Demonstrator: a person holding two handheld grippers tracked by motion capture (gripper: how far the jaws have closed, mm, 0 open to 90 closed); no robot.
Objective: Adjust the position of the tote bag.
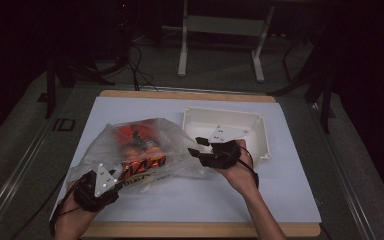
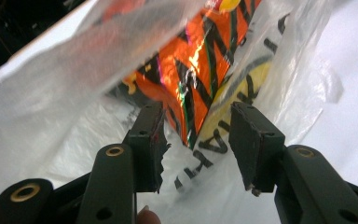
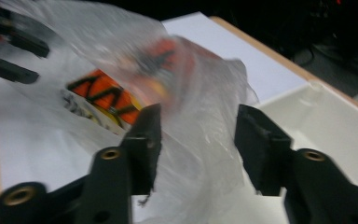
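1. The bag (image 1: 140, 150) lies bulging across the middle-left of the sheet (image 1: 260, 200), blocking a level pass from one side to the other.
2. The tray (image 1: 252, 132) stands just right of the bag; its raised walls bar a low sweep at the far right.
3. Bare sheet runs along the near edge, between the two forearms.
4. A bare strip of sheet lies behind the bag, left of the tray.
5. The left gripper (image 2: 196, 140) has bag film between its parted jaws; so does the right gripper (image 3: 198, 140).
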